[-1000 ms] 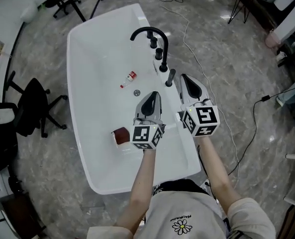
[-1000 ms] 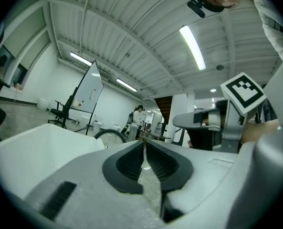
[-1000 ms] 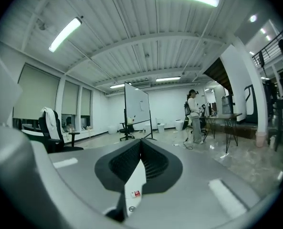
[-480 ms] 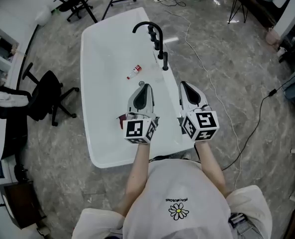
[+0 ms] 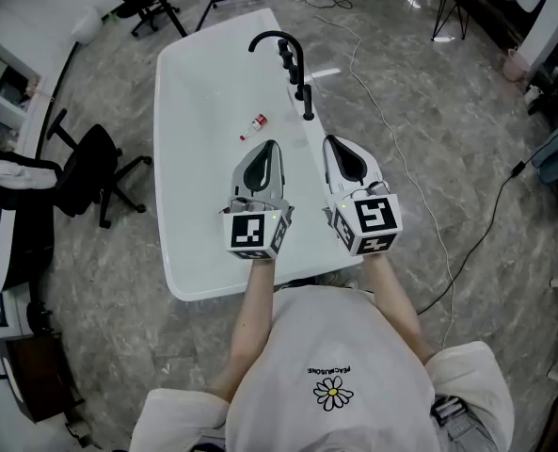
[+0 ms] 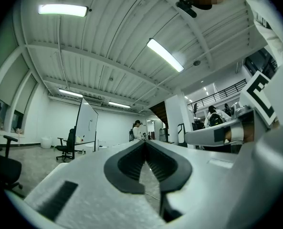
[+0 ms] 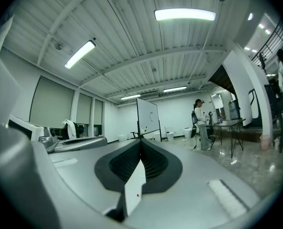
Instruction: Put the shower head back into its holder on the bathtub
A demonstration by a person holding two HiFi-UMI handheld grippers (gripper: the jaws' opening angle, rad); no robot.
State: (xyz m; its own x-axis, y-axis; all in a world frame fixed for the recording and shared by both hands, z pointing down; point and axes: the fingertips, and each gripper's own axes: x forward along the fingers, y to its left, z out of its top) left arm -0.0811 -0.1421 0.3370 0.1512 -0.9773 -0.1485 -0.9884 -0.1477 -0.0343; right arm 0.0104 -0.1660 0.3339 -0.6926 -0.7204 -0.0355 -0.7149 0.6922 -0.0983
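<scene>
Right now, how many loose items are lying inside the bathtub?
1: a small bottle on the tub floor, near the black faucet. The left tongs cover part of the floor, so more may be hidden.

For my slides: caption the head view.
Left claw and right claw, both shut and empty, at a white bathtub with a black faucet and a bottle inside.

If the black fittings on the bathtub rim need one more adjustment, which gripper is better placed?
Right, probably. The right gripper is over the bathtub rim that carries the black fittings, close to them; the left gripper is over the basin. Both are shut and empty.
</scene>
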